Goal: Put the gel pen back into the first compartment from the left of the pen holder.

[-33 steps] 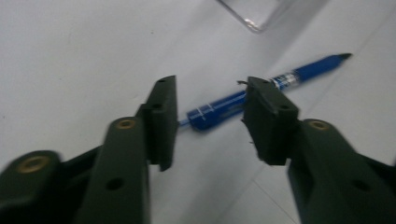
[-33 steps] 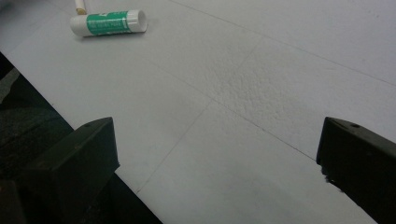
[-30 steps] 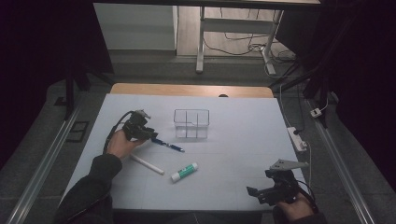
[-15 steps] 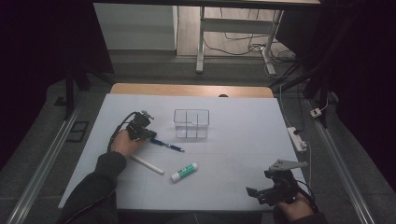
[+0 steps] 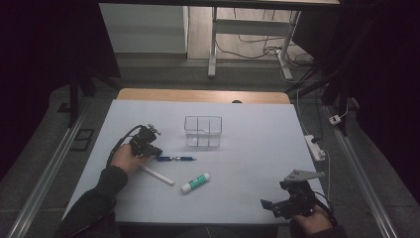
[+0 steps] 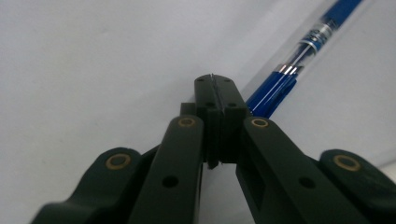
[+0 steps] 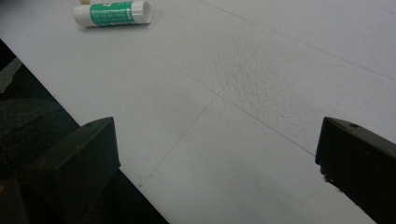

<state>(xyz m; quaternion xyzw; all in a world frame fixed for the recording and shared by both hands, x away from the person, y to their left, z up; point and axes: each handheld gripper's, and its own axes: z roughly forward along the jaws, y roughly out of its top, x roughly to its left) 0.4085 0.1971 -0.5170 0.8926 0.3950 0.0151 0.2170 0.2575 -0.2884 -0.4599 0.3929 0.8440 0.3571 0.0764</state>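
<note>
1. Pen [image 5: 176,158] lies flat on the white bench [image 5: 257,148], just in front of the clear box [image 5: 203,131], with its near end at my left gripper [image 5: 154,151].
2. In the left gripper view my left fingers [image 6: 205,98] are clenched tight together, tip to tip, and the pen [image 6: 299,60] runs off up and to the right beside them. I cannot tell whether they pinch its end or only lie against it.
3. My left hand [image 5: 124,157] rests on the bench behind that gripper, its cable looping back past my wrist.
4. A white stick [image 5: 157,175] lies slantwise just in front of my left hand.
5. A glue stick [image 5: 195,183] with a green label lies to the right of the white stick, apart from it and from the pen.
6. My right gripper [image 5: 270,207] sits at the bench's near right corner, well apart from everything else, a grey plate on top.
7. In the right gripper view my right fingers [image 7: 88,149] are released, spread wide over bare bench with nothing between them. The glue stick [image 7: 112,13] lies far ahead.
</note>
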